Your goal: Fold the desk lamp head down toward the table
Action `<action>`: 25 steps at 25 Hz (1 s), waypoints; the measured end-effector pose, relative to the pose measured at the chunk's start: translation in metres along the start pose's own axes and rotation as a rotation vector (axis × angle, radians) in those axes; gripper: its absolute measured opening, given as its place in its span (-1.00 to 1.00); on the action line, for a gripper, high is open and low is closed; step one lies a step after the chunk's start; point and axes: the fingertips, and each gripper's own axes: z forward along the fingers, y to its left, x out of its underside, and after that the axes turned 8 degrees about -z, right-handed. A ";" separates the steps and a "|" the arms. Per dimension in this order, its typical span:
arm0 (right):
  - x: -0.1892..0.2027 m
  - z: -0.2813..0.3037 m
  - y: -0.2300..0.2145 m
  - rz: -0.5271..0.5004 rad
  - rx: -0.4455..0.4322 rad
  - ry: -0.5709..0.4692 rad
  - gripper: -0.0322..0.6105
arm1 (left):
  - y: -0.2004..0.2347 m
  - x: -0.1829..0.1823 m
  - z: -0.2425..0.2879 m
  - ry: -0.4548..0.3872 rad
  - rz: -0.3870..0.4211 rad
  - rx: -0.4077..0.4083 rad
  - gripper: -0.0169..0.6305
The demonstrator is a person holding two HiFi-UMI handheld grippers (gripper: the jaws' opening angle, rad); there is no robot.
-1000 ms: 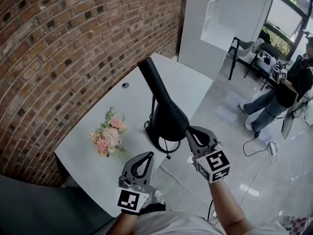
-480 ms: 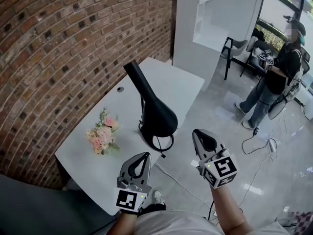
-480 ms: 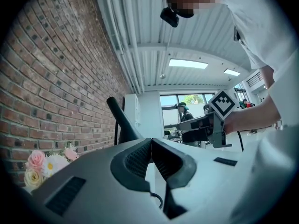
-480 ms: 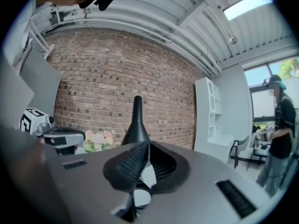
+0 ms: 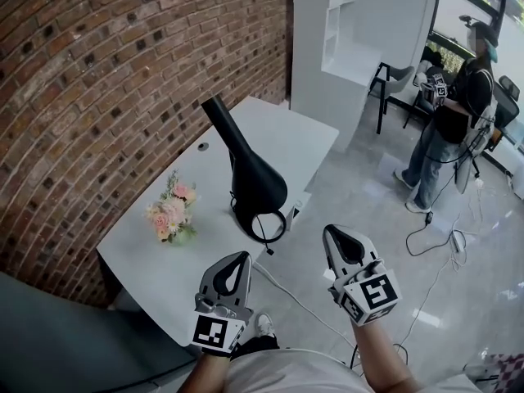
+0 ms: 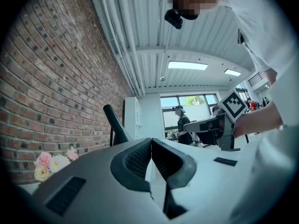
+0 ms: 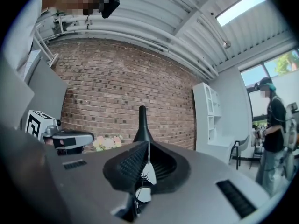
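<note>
A black desk lamp stands on the white table, its cone head tilted down with the rim close to the tabletop. Its thin stem shows in the left gripper view as the lamp and above the right jaws as the lamp. My left gripper is held near the table's front edge, shut and empty, short of the lamp. My right gripper hovers over the floor to the right of the lamp head, shut and empty. The jaws meet at the tips on the left gripper and the right gripper.
A small bunch of pink and white flowers lies left of the lamp. A brick wall runs behind the table. A white shelf unit stands at the far end. A person stands at the right. Cables trail on the floor.
My right gripper has come away from the lamp head and drawn back toward me. The lamp stays with its head down. My left gripper has hardly moved.
</note>
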 end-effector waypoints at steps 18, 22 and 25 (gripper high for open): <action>-0.010 -0.026 0.032 0.054 -0.065 -0.053 -0.83 | -0.016 -0.009 -0.028 -0.029 0.028 -0.029 -0.92; -0.006 -0.027 0.036 0.067 -0.072 -0.042 -0.83 | -0.012 -0.010 -0.030 -0.035 0.026 -0.036 -0.92; -0.006 -0.027 0.038 0.064 -0.073 -0.041 -0.83 | -0.009 -0.009 -0.031 -0.034 0.027 -0.040 -0.92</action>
